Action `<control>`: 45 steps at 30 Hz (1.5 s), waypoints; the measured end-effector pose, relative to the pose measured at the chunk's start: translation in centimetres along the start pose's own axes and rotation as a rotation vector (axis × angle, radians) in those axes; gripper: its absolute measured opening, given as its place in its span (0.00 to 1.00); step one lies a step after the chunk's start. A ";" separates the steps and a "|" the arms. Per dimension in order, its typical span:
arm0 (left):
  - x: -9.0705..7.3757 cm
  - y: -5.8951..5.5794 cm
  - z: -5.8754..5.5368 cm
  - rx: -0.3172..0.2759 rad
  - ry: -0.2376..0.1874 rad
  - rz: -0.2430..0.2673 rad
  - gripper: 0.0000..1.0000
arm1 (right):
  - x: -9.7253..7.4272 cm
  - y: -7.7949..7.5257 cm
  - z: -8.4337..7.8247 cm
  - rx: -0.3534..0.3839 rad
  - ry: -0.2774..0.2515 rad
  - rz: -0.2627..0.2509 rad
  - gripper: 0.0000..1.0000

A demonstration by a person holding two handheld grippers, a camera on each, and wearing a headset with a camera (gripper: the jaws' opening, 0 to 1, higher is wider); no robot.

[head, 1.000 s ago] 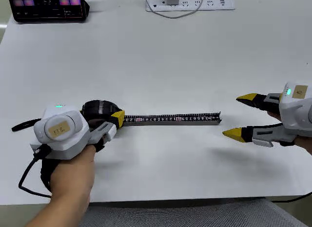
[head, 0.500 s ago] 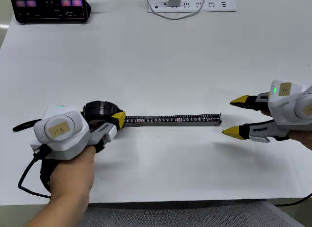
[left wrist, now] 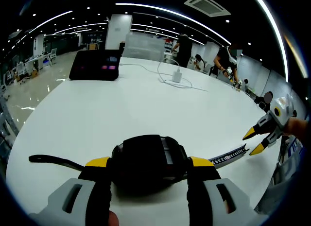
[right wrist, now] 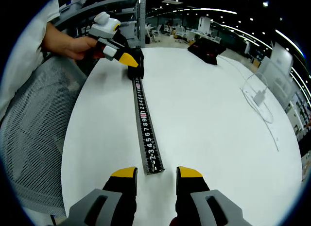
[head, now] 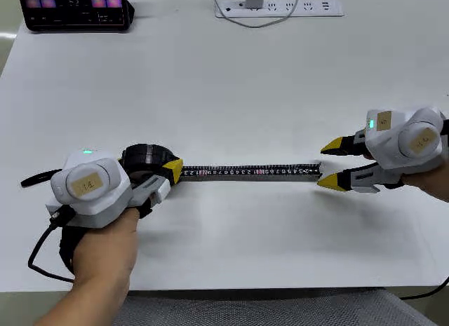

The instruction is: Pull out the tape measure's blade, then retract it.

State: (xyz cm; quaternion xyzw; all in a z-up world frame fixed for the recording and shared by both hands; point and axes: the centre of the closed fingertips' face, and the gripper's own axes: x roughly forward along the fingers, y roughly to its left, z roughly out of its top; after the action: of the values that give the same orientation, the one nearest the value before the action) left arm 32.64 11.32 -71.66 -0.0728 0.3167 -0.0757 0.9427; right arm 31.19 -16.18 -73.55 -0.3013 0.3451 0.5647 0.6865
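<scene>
Clamping the tape measure (head: 144, 160) at eight o'clock on the table (head: 245, 80) between the left gripper's (left wrist: 149, 162) jaws, blade (head: 245, 172) drawn out toward three o'clock into the right gripper's (head: 324, 165) parted jaws, astride the end hook (right wrist: 154, 170). Seems the turn from pulling to retracting: next, pinch the hook and ease it back. Cannot confirm contact there, nor read the dark screen (head: 74, 7) at eleven o'clock.

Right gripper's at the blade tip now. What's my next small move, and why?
Probably close the right gripper on the tip of the blade. That tip sits right at the gap between its open jaws, the blade is out flat on the table, and the left gripper is shut on the case, so gripping it would let you guide the blade back.
</scene>
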 end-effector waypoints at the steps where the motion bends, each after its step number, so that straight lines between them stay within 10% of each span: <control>1: 0.0 0.0 0.0 0.000 0.000 0.000 0.58 | 0.1 0.0 0.0 -0.002 0.001 0.004 0.28; 45: 0.2 0.1 0.0 -0.027 0.007 0.040 0.60 | 1.7 0.3 -0.4 -0.109 0.105 0.079 0.12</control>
State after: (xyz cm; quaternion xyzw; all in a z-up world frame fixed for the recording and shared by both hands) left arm 32.84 11.39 -71.77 -0.0790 0.3222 -0.0529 0.9419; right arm 31.05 -15.49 -75.21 -0.3536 0.3611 0.5925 0.6273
